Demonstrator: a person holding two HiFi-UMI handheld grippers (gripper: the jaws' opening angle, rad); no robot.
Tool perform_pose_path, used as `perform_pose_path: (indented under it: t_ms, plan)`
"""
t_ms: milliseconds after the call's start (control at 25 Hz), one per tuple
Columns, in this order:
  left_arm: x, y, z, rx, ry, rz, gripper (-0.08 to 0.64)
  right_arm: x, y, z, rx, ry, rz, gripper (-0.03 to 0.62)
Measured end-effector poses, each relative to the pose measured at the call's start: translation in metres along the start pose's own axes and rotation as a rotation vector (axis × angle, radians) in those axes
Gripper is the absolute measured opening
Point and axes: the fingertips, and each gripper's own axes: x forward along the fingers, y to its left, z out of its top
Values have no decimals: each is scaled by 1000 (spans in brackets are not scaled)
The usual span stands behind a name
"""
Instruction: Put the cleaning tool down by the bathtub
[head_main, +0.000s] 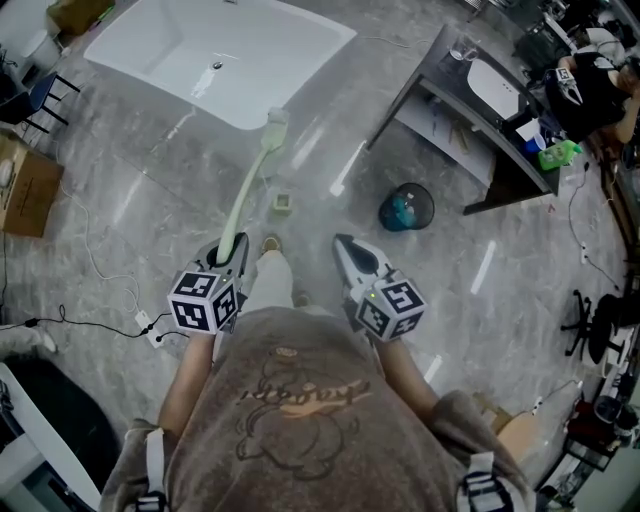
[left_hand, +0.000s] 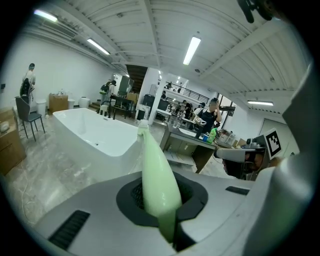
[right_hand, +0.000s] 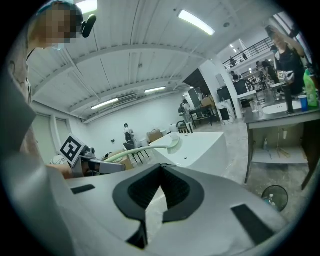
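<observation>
With the cleaning tool (head_main: 247, 195) clamped by its tail in the left hand-held gripper (head_main: 232, 252) (right hand-held gripper (head_main: 346, 250) closed, empty), the bathtub (head_main: 130, 45) could get whacked.

Glossy white bathtub (head_main: 200, 50), smooth and reflective. Polished grey stone-look floor (head_main: 130, 190), streaked with glare. Pale green cleaning tool (head_main: 245, 195), smooth, plastic-looking, faintly shiny. Matt grey plastic shells on left claw (head_main: 232, 246) and right claw (head_main: 345, 246); dark ribbed pads (right_hand: 142, 189) inside. Soft brown fleecy cloth top (head_main: 300, 400). Dull brown cardboard box (head_main: 25, 185).
</observation>
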Motion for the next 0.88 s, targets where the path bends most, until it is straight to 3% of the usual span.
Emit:
perform_pose_path:
  t_ms: [520, 880]
  plan:
    - [67, 45, 38, 30, 49, -34, 17, 79, -35, 30, 28, 1, -19, 5]
    - [122, 73, 28, 15, 96, -15, 17, 124, -67, 24, 42, 16, -20, 5]
